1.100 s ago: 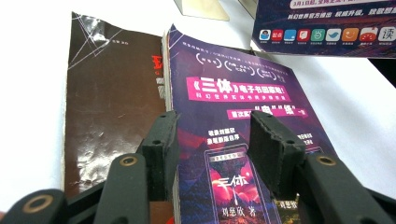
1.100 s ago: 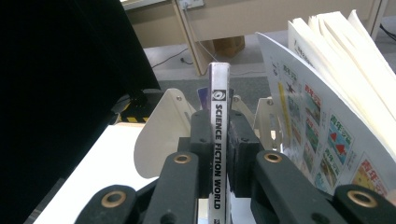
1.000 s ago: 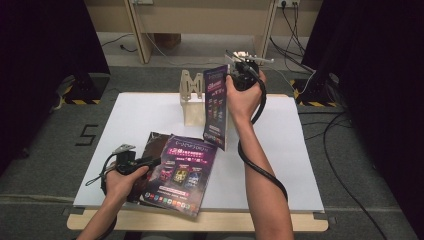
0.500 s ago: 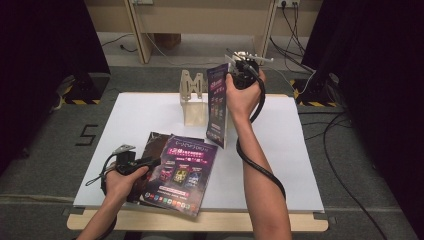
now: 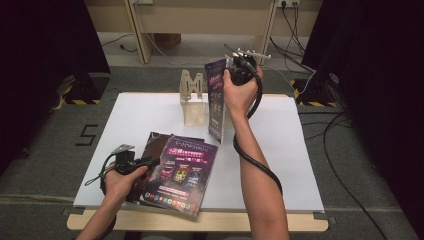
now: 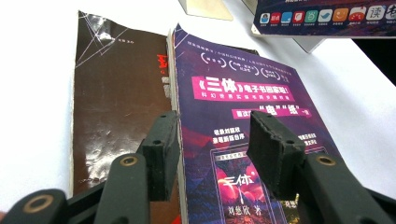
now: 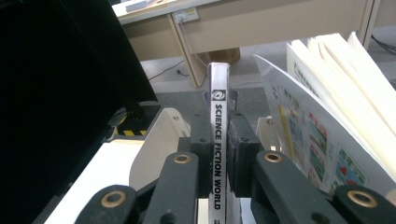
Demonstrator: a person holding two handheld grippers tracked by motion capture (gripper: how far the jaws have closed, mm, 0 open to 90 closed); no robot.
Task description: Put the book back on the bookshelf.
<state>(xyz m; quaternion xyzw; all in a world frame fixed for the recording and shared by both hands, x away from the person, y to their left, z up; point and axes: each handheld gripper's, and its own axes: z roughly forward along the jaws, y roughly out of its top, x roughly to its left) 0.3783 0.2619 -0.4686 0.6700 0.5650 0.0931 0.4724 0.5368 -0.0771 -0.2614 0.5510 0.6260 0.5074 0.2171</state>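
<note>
My right gripper is raised over the back of the table, shut on the spine of an upright magazine. The spine reads "SCIENCE FICTION WORLD" between the pads, and the pages fan open to the right. The magazine hangs beside a wooden book stand. A purple magazine lies flat near the front edge, on top of a dark brown one. My left gripper rests at their left side. It stands open over the purple cover, one pad beside its spine.
The white tabletop has a wooden front edge. A black cable trails from the right gripper along the forearm. Dark curtains stand on both sides, and desk legs and floor cables lie behind the table.
</note>
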